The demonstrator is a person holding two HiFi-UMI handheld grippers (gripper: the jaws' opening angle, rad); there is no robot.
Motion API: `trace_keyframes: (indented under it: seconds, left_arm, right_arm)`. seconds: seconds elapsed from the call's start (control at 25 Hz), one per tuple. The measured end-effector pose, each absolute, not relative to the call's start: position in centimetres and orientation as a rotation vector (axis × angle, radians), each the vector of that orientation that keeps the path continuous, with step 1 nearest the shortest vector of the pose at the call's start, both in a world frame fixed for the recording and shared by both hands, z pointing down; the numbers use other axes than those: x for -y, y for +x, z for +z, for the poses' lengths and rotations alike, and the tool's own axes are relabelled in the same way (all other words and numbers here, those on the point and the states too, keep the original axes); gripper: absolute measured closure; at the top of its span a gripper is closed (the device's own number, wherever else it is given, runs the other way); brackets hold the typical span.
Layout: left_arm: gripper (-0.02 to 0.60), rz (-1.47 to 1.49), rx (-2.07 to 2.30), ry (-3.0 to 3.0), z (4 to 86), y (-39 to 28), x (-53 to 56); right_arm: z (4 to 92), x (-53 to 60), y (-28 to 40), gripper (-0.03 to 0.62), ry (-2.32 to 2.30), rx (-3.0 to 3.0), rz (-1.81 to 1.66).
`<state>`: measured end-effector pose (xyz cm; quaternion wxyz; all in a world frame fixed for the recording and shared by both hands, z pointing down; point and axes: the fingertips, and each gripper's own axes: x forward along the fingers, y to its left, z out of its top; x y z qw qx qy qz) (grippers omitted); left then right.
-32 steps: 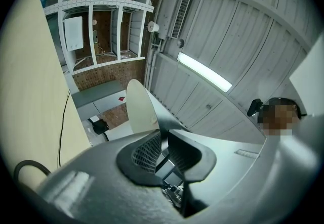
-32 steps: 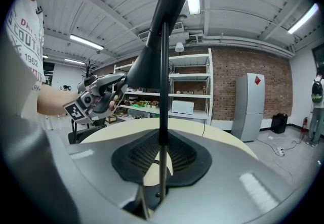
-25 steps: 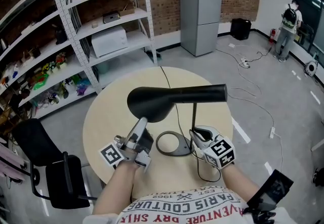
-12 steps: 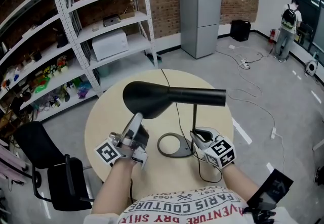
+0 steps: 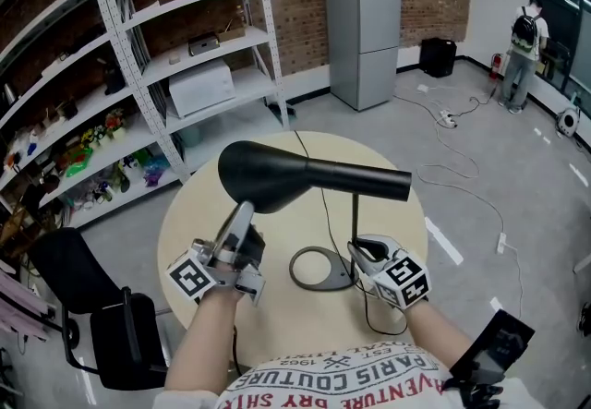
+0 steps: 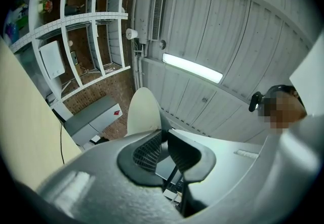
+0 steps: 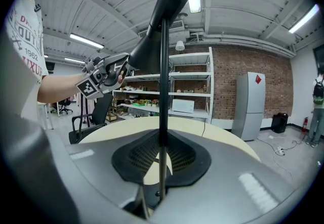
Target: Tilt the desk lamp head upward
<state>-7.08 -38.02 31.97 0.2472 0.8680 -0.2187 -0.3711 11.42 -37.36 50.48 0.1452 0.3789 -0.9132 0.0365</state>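
A black desk lamp stands on the round table: its cone-shaped head (image 5: 277, 178) points left, on a thin upright stem (image 5: 355, 218) above a ring base (image 5: 319, 270). My left gripper (image 5: 242, 215) reaches up from below and is shut on the lower rim of the lamp head. In the left gripper view the shade's pale inside (image 6: 144, 112) rises just past the pads of the left gripper (image 6: 163, 141). My right gripper (image 5: 361, 253) is shut on the stem low down. The stem (image 7: 162, 91) runs straight up between the pads of the right gripper (image 7: 161, 156) to the lamp head (image 7: 169, 10).
The beige round table (image 5: 185, 222) carries the lamp's cord (image 5: 323, 204) running to its far edge. A black office chair (image 5: 102, 306) stands at the left. White shelving (image 5: 138, 56) and a grey fridge (image 5: 365, 29) lie beyond. A person (image 5: 526, 47) stands far right.
My left gripper has risen with the lamp head's wide end, so the head tilts up more at the left. The right gripper and the stem have kept still.
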Motion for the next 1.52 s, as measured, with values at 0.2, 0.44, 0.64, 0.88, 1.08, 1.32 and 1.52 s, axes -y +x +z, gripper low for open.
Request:
trace_keyframes:
  seconds: [0.2, 0.44, 0.64, 0.88, 1.08, 1.32, 1.52]
  left_arm:
    - [0.543, -1.0, 0.613, 2.381, 31.3, -7.3, 38.2]
    - [0.545, -0.938, 0.702, 2.474, 30.1, -8.0, 38.3]
    - [0.548, -0.935, 0.717, 2.541, 28.4, -8.1, 37.7]
    - [0.549, -0.909, 0.767, 2.59, 27.5, -8.3, 37.5]
    - [0.551, -0.901, 0.79, 2.622, 26.7, -8.3, 37.3]
    - [0.552, -0.858, 0.831, 2.699, 25.3, -8.0, 37.2]
    - [0.552, -0.815, 0.859, 2.747, 24.2, -7.7, 36.9]
  right_arm:
    - [50.4, 37.5, 11.4, 0.554, 1.09, 2.632, 0.103]
    - [50.7, 37.5, 11.3, 0.554, 1.078, 2.638, 0.099]
    - [50.8, 37.4, 11.2, 0.554, 1.073, 2.644, 0.098]
    - [51.0, 37.6, 11.1, 0.554, 1.069, 2.641, 0.09]
    - [51.2, 37.7, 11.1, 0.554, 1.069, 2.634, 0.087]
    - [51.3, 37.9, 11.1, 0.554, 1.078, 2.621, 0.086]
    - [51.2, 37.6, 11.1, 0.554, 1.094, 2.608, 0.082]
